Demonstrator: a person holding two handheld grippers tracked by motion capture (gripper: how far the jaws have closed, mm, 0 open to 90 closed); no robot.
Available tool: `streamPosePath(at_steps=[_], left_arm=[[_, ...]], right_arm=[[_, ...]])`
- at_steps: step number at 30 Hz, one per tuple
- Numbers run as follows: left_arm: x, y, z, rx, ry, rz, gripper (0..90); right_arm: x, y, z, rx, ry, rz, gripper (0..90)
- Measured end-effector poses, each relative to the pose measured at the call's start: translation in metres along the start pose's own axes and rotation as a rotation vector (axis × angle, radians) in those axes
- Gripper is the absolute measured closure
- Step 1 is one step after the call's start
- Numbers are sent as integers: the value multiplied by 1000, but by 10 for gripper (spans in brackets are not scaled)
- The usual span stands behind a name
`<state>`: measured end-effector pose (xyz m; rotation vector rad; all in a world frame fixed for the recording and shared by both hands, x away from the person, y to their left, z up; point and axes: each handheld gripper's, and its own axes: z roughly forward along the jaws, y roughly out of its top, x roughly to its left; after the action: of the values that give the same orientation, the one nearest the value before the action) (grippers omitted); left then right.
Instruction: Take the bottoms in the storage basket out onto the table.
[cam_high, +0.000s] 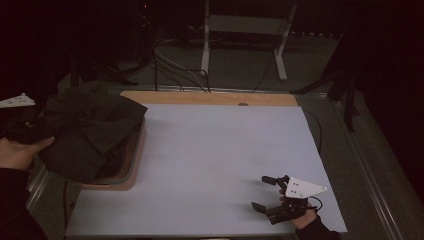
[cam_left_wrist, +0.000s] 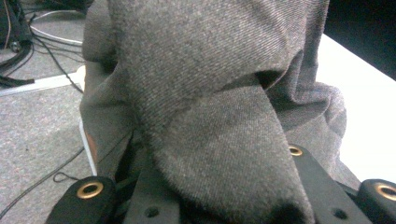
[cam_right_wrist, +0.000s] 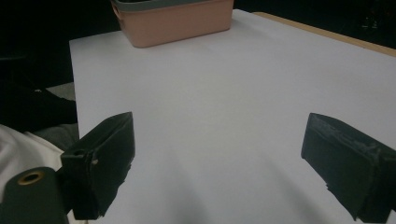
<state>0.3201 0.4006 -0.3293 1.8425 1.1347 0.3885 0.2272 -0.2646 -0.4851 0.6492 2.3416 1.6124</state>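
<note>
Left gripper (cam_left_wrist: 224, 205) is lying buried in the dark cloth (cam_high: 90, 130) heaped over the pink basket (cam_high: 134, 165); its jaws are hidden, perhaps clamped, I cannot tell. Right gripper (cam_high: 264, 192) is resting wide open and empty on the bench (cam_high: 210, 150), well apart from the basket.

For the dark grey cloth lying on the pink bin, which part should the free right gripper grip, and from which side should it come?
A judgement: grip the loose fold of the dark grey cloth that hangs over the pink bin's right rim. It faces the open table, so the open right gripper can come from that side, jaws straddling the edge. The left gripper sits at the opposite side, cloth lying between its jaws.
</note>
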Motion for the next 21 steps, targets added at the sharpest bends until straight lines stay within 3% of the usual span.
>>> streamPosePath(at_steps=[21], left_arm=[[-9,24,-30,-112,-32,8,743]], right_arm=[[-1,0,1,1,-1,3,99]])
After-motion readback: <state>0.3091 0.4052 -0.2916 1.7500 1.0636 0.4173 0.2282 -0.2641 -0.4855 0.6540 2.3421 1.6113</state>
